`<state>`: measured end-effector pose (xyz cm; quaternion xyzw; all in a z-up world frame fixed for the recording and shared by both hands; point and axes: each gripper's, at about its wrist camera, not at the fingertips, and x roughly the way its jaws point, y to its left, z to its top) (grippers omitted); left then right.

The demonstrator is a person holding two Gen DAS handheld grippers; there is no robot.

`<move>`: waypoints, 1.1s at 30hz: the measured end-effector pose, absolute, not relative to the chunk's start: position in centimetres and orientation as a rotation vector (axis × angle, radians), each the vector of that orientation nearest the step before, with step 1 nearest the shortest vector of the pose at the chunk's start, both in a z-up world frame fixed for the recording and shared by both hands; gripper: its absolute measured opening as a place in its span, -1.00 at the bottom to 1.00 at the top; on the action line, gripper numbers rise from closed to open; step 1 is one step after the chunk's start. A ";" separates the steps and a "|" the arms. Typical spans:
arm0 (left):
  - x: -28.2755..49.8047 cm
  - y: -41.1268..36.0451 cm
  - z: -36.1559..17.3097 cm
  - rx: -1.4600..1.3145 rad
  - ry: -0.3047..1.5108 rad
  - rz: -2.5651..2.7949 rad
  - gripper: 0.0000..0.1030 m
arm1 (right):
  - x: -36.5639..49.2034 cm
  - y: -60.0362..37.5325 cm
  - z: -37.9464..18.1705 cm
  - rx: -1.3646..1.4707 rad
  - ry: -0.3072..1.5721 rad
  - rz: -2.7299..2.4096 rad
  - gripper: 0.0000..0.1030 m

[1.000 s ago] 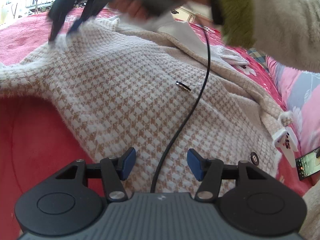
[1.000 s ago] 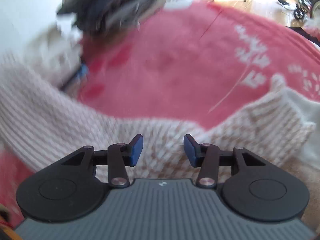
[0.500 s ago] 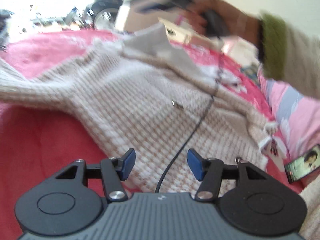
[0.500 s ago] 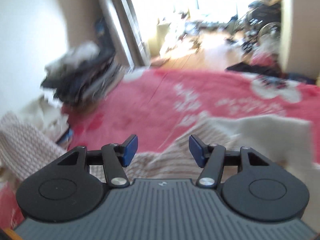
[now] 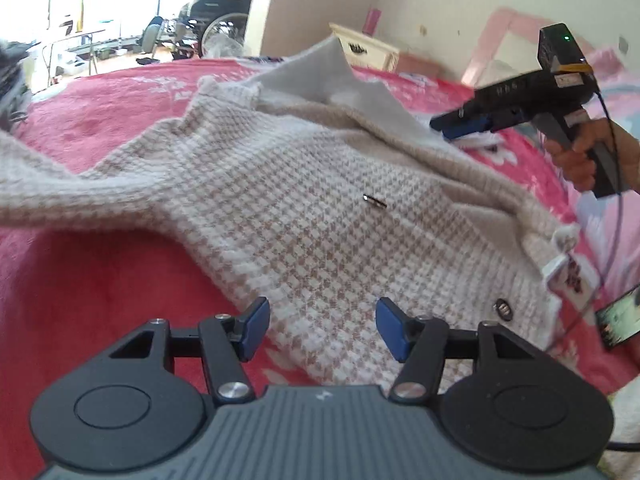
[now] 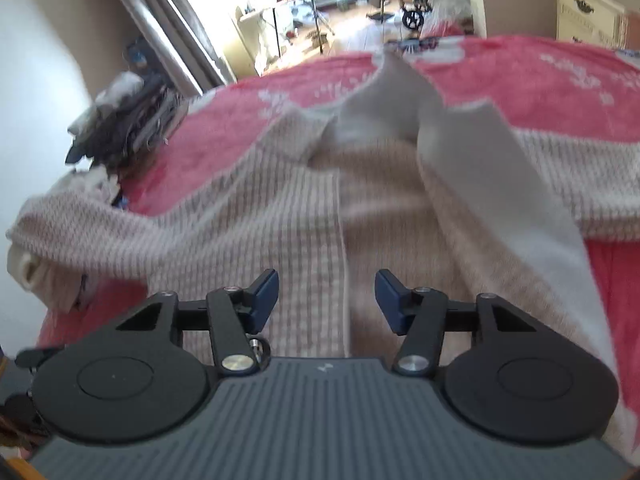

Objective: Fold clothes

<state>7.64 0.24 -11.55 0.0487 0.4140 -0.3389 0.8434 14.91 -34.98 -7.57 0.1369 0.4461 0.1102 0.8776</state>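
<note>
On red fleece blanket (image 5: 80,280) lay beige-and-white checked knit cardigan (image 5: 320,220), spread flat. Left gripper (image 5: 322,330) hovered over cardigan hem, fingers apart, empty. Right gripper (image 6: 326,294) above cardigan front, jaws closing, nothing between.

Cardigan (image 5: 320,208) lies spread on the bed (image 5: 100,280), front side up, one sleeve (image 5: 60,196) running out to the left. Collar (image 5: 320,76) at the far end, hem at the near end. Left gripper (image 5: 320,328) above the hem. Right gripper (image 5: 460,124) over the cardigan's right edge, near the collar. Phone (image 5: 618,322) on the bed, right of the hem. Dresser (image 5: 364,50) behind the bed. Clothes pile (image 6: 124,116) at the bed's far left.
</note>
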 end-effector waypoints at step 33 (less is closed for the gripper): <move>6.1 -1.7 -12.3 -0.050 1.231 -0.594 0.15 | -2.5 -22.7 -10.8 0.177 0.859 0.487 -0.10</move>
